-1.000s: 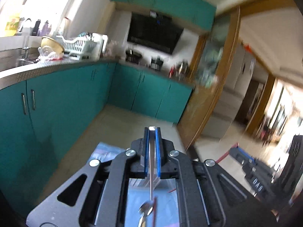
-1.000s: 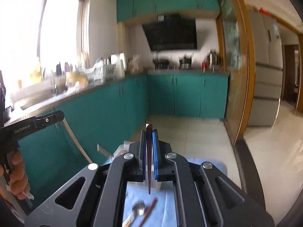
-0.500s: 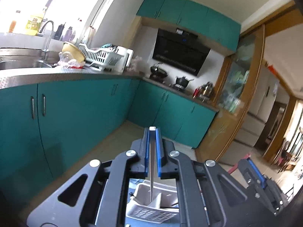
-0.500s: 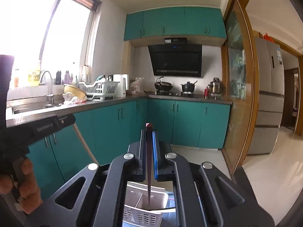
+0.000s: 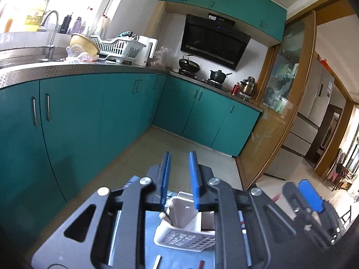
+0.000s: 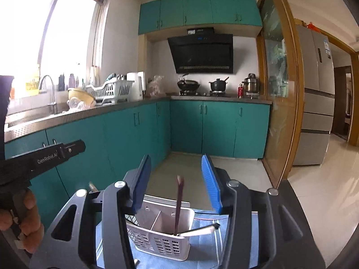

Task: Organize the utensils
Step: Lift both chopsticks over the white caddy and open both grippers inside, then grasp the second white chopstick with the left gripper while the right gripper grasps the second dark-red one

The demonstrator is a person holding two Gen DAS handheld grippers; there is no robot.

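Low in the frame, the right gripper [image 6: 177, 181] stands spread above the white slotted plastic utensil caddy [image 6: 161, 244]; only this view shows the dark red chopstick [image 6: 178, 204] upright inside. The left gripper [image 5: 179, 177], also spread, grips nothing above the caddy.

1 white caddy [image 6: 167, 242], 1 dark chopstick [image 6: 178, 204] in it, 2 pots [image 6: 218, 85] on stove.

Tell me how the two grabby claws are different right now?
The right gripper is spread wider; the left gripper has a narrower gap. A dark red chopstick stands loose between the right gripper's fingers, leaning in the white holder; nothing stands between the left gripper's fingers. Both are open, have blue pads and sit above that holder.
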